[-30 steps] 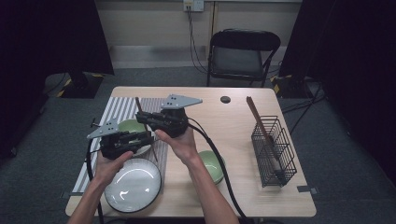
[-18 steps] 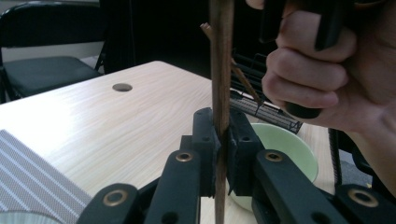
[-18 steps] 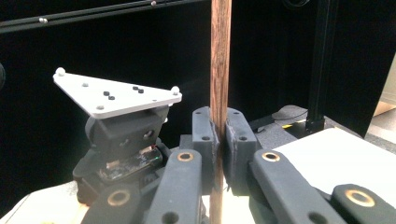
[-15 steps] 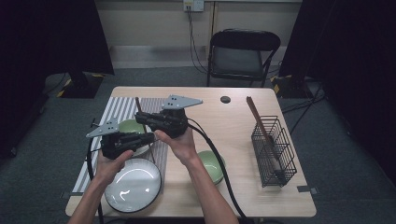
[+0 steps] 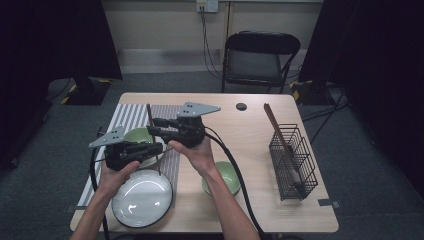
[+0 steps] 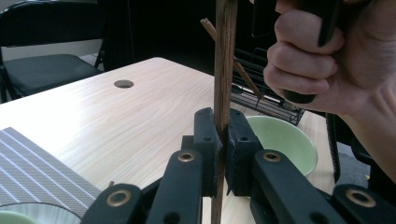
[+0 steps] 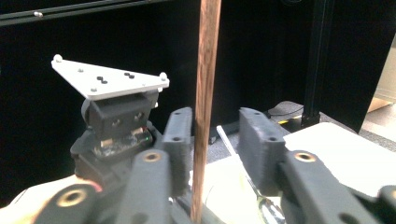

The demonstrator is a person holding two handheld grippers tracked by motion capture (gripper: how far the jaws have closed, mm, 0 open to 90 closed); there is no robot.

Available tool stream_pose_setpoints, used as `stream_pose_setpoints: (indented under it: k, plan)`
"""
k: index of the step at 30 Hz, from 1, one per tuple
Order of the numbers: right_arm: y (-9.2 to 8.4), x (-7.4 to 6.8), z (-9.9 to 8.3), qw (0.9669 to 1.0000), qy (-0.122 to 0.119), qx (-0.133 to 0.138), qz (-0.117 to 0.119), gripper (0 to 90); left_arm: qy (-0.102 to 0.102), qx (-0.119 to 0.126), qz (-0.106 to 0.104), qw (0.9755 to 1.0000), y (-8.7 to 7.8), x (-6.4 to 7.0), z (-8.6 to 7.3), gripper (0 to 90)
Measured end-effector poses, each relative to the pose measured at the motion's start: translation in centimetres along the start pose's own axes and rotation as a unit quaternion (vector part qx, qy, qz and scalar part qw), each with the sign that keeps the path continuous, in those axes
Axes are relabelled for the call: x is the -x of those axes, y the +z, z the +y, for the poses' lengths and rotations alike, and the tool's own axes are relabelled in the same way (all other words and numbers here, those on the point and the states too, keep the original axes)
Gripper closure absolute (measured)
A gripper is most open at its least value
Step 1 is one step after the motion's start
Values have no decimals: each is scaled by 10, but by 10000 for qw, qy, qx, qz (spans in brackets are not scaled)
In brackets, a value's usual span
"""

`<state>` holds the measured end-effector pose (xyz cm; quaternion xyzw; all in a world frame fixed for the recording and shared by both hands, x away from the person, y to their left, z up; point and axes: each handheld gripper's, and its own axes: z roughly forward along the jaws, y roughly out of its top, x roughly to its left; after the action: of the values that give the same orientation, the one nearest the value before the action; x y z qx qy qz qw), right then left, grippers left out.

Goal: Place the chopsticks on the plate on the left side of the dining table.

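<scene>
Your left claw (image 6: 222, 154) hides the middle of the chopstick (image 6: 225, 65), and both its ends run past the picture's edges. In the high view your hands cover part of the green bowl (image 5: 136, 135). The wire basket (image 5: 294, 160) holds something too small to tell.

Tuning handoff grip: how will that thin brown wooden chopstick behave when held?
The thin brown wooden chopstick looks stiff: straight beyond the left tongs. Probably light. Held at one spot, it may pivot now that the right tongs, just opening, stand clear.

Light wooden table (image 5: 250, 125), striped mat (image 5: 131, 116) at left edge, white plate (image 5: 142, 199) near front-left corner, wire basket (image 5: 295, 165) by right edge.
</scene>
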<state>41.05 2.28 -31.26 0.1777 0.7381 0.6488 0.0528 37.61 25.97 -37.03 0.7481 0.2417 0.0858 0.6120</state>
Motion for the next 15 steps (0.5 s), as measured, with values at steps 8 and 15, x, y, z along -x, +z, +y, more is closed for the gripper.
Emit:
stream_pose_setpoints:
  k: [8, 15]
  plan:
    - [-8, 2, -9, 10000, 9, -91, 30, 479, -28, 98, 168, 9998, -13, -6, 3, 850]
    - [-10, -1, -20, 9998, 49, -194, 31, 475, -42, 212, 326, 9992, -28, -11, 7, 850]
